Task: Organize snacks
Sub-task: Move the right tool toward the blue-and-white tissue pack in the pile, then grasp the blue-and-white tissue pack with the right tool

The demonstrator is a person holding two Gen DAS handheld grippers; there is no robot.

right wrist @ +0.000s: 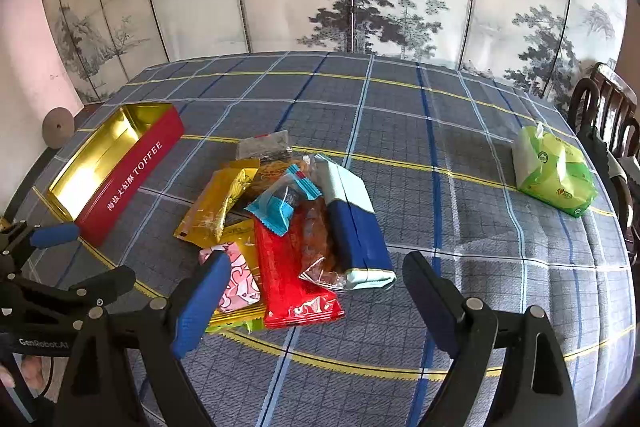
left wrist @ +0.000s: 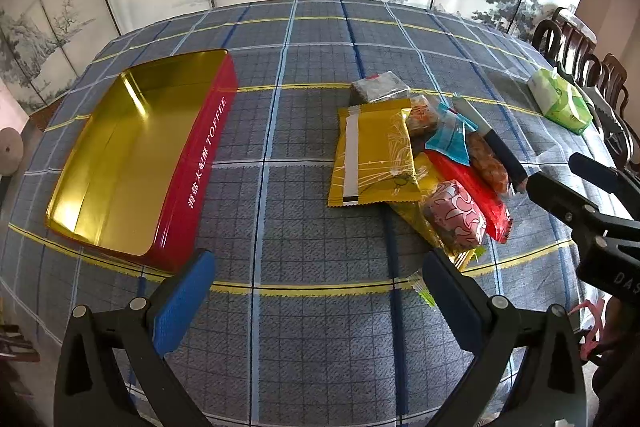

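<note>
The left tool [left wrist: 316,291] hangs above the plaid-clothed desk [left wrist: 304,59] with its blue-padded fingers [left wrist: 182,303] spread wide and nothing between them. The right tool [right wrist: 316,291] is likewise spread wide and empty, positioned just short of the snack pile.

The open rectangular red tin with gold interior [left wrist: 132,155], lettered "TOFFEE" on its side wall, sits at the left of the desk, well apart from the snacks. Nothing is visible inside it.

The snacks lie in one overlapping heap near the desk centre:
- a flat yellow foil packet [left wrist: 374,155] on the tin side;
- a long red wrapper [right wrist: 292,275];
- a pink patterned wrapped sweet [right wrist: 240,279], lying on another yellow packet;
- a small light-blue sachet [right wrist: 282,203], on top of the heap;
- a dark-blue and pale-green bar [right wrist: 352,223] on the far side from the tin.

A green tissue pack [right wrist: 554,175] rests alone near the right desk edge.
</note>
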